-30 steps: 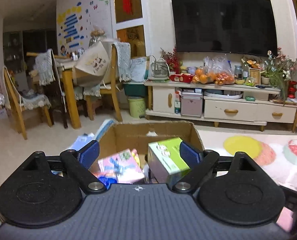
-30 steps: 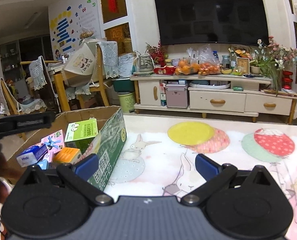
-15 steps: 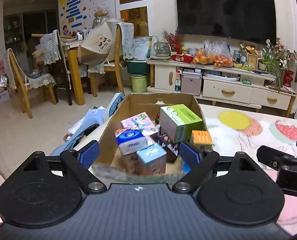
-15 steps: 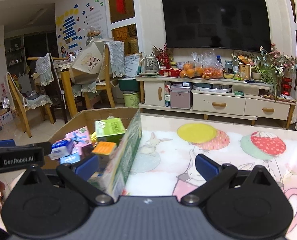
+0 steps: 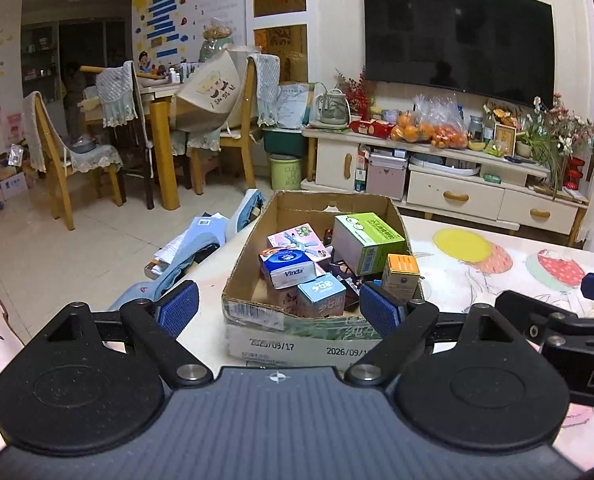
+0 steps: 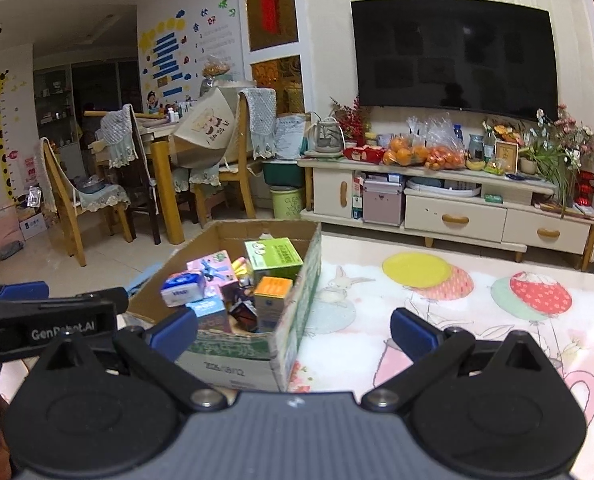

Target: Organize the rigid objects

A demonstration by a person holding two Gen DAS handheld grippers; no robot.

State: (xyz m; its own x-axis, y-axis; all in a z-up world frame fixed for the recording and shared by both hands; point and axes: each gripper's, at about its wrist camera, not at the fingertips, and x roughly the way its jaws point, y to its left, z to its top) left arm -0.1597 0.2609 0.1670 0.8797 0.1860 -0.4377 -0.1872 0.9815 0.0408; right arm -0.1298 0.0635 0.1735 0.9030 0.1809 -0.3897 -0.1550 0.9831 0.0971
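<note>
1. The cardboard box (image 5: 297, 332) sits at the left edge of the surface (image 5: 477, 280), which is covered by a cloth printed with balloons and rabbits; its near wall faces both cameras and its left wall runs along the surface's left edge.
2. The left claw (image 5: 279, 308) is spread wide and holds nothing; its blue pads (image 5: 379, 312) stand on either side of the box's near wall, short of it.
3. The right claw (image 6: 295, 330) is likewise spread and empty, with its left pad in front of the box's near right corner and its right pad over bare cloth.
4. Inside the box lie a green carton (image 5: 367, 240), a pink box (image 5: 297, 242), a blue-and-white Vinda tissue pack (image 5: 287, 266), a light-blue cube box (image 5: 321, 294) and an orange-topped box (image 5: 401, 276), packed close and partly overlapping.
5. To the right of the box the surface is open up to its far edge.
6. To the left, past the edge, a heap of blue clothing and papers (image 5: 201, 248) lies on the floor just beside the box.
7. Dark small items between the cartons are too shaded to identify, and the claw bodies hide the near strip of the surface in both views.
8. The box's front print is partly cut off; only dates are readable.
</note>
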